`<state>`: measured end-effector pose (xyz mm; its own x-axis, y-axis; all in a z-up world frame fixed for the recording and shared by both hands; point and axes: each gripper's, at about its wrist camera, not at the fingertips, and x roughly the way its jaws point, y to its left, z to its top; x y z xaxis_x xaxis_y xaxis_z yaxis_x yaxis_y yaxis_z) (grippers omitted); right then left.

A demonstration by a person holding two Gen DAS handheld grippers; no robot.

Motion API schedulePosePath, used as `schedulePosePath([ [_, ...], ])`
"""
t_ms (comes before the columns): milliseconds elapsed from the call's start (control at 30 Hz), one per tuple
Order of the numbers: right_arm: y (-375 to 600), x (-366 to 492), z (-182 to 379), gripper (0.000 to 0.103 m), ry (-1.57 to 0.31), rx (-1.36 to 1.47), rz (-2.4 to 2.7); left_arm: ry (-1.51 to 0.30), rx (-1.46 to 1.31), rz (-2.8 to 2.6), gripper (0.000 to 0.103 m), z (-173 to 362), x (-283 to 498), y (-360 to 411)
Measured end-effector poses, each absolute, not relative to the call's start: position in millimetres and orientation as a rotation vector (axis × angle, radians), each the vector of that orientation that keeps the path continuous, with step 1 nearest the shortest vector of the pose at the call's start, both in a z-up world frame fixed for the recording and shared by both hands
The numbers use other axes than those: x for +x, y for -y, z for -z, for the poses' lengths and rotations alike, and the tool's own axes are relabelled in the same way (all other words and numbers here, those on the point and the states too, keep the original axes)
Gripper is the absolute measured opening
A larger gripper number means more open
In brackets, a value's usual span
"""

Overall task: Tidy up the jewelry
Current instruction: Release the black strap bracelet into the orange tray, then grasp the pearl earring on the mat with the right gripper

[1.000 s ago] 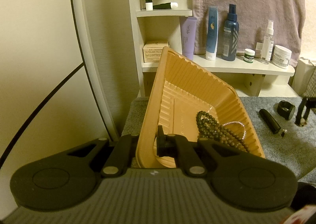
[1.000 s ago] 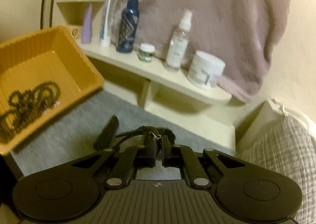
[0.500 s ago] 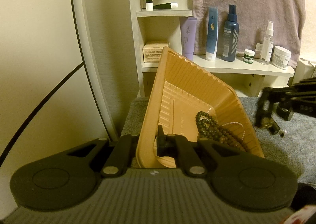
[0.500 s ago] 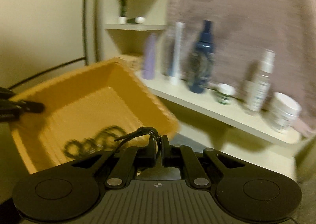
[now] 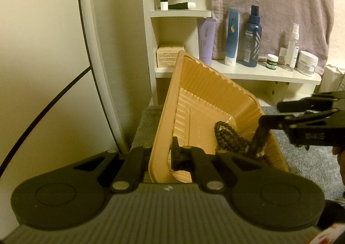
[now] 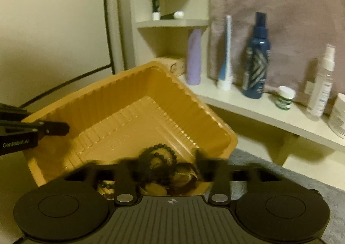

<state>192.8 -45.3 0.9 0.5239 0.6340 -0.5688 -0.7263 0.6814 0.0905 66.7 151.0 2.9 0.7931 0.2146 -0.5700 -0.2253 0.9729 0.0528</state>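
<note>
- The right gripper (image 6: 165, 165) has swung over from the grey mat to the tilted orange tray (image 5: 207, 91); its jaws are opening above the dark bead strands (image 6: 158, 163) lying inside.
- The left gripper (image 5: 160, 154) stays clamped on the tray's rim.
- Behind stands a cream shelf (image 5: 265, 75) of bottles.

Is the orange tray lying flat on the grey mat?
No: the left tongs clamp the orange tray rim, holding it tilted.

blurred: right tongs (image 6: 165, 168) fingers | hidden: beads (image 6: 157, 164) partly behind them
</note>
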Motion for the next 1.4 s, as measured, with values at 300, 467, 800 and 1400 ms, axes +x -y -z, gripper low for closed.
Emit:
schedulePosePath([
  [300,123,178,0,0.055,-0.597,-0.093,-0.63,-0.61,-0.016,-0.238,0.005,-2,67,-152],
  [467,169,167,16,0.055,-0.649,-0.024,-0.504,-0.609,-0.016,-0.24,0.005,-2,68,-152],
  [800,190,160,32,0.054,-0.688,0.016,-0.435,-0.613,-0.009,-0.241,0.005,-2,69,-150],
  [1400,156,187,54,0.022,-0.748,-0.057,-0.434,-0.613,-0.006,-0.241,0.005,-1,69,-151],
])
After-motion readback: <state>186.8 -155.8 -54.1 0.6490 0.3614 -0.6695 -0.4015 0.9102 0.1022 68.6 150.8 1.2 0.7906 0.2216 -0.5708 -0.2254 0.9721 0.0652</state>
